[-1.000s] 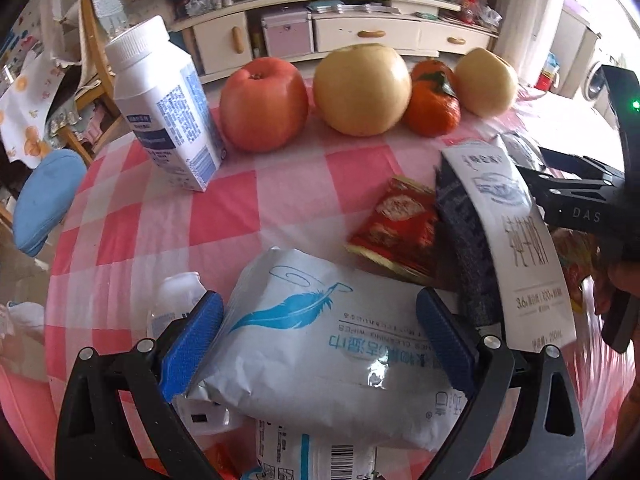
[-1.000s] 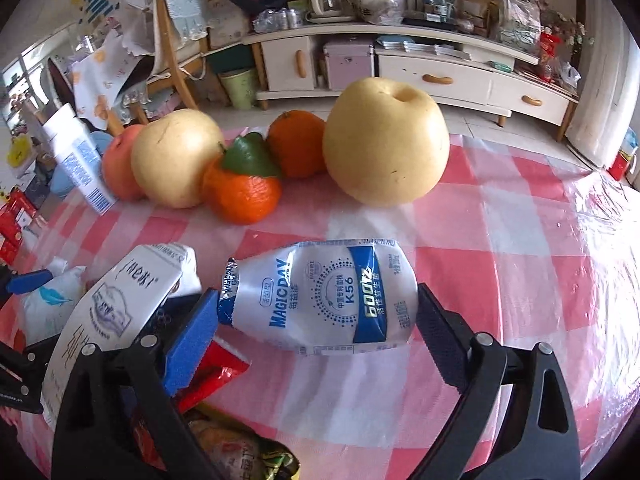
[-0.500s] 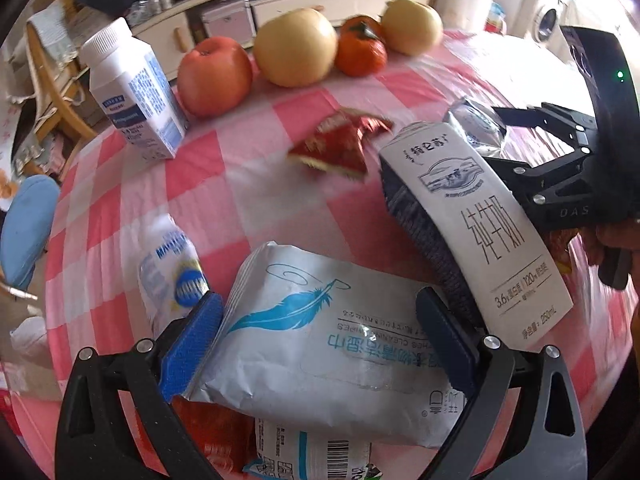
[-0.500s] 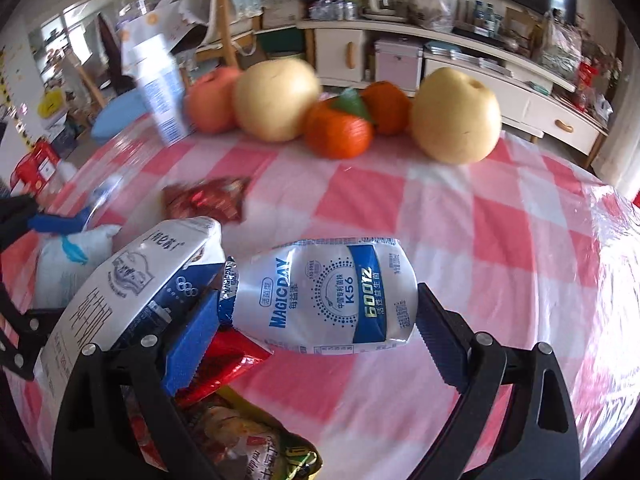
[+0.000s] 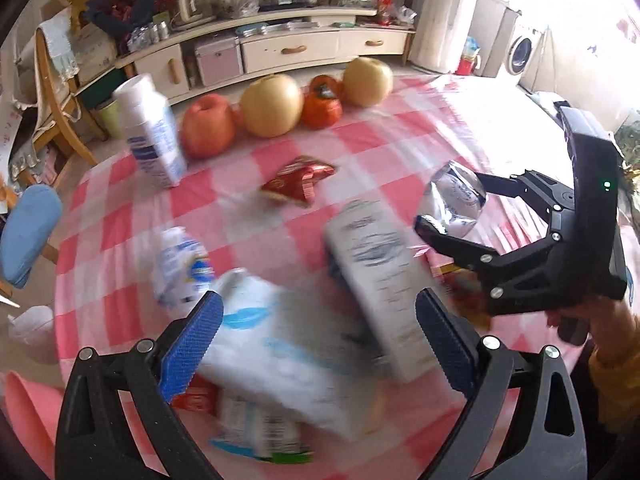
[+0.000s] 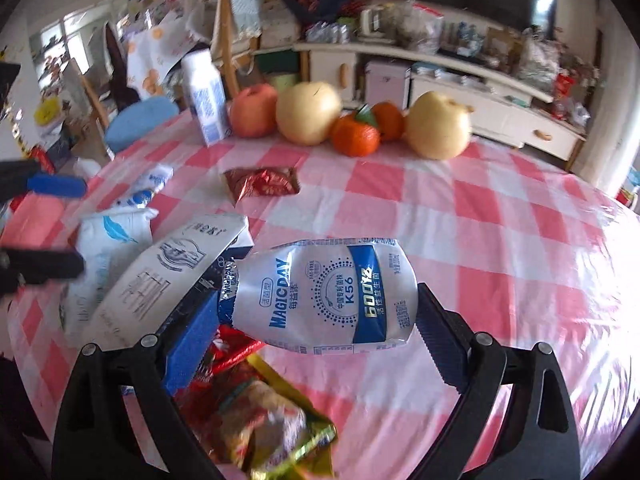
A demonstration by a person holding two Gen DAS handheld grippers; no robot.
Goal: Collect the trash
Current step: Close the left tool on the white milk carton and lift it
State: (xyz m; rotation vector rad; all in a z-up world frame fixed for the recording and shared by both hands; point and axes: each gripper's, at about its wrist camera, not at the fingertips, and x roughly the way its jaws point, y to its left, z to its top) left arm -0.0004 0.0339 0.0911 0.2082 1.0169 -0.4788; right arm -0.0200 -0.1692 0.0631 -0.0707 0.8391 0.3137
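My right gripper (image 6: pixel 316 312) is shut on a silver-and-blue MAGICDAY drink pouch (image 6: pixel 320 292), held sideways above the checked table (image 6: pixel 500 240). The left wrist view shows that gripper (image 5: pixel 450 202) at the right with the pouch (image 5: pixel 460 204) in it. My left gripper (image 5: pixel 316 340) stands wide open over a blurred white tissue pack (image 5: pixel 276 344) with a blue feather. The pack does not reach the right finger. A white milk carton (image 5: pixel 380 280) leans beside the pack. A red wrapper (image 5: pixel 298 182) and a small white pouch (image 5: pixel 180 268) lie on the table. Crumpled snack wrappers (image 6: pixel 260 420) lie under my right gripper.
An upright milk bottle carton (image 5: pixel 150 132), an apple (image 5: pixel 208 124), two pears (image 5: pixel 272 108) and oranges (image 5: pixel 322 106) line the far edge. A blue stool (image 5: pixel 28 232) stands off the table's left side. A person's hand (image 5: pixel 600 320) holds the right gripper.
Both grippers have risen and pulled back from the fruit. The tissue pack, earlier sharp between my left fingers, is now blurred and lower. The right gripper still holds the pouch.
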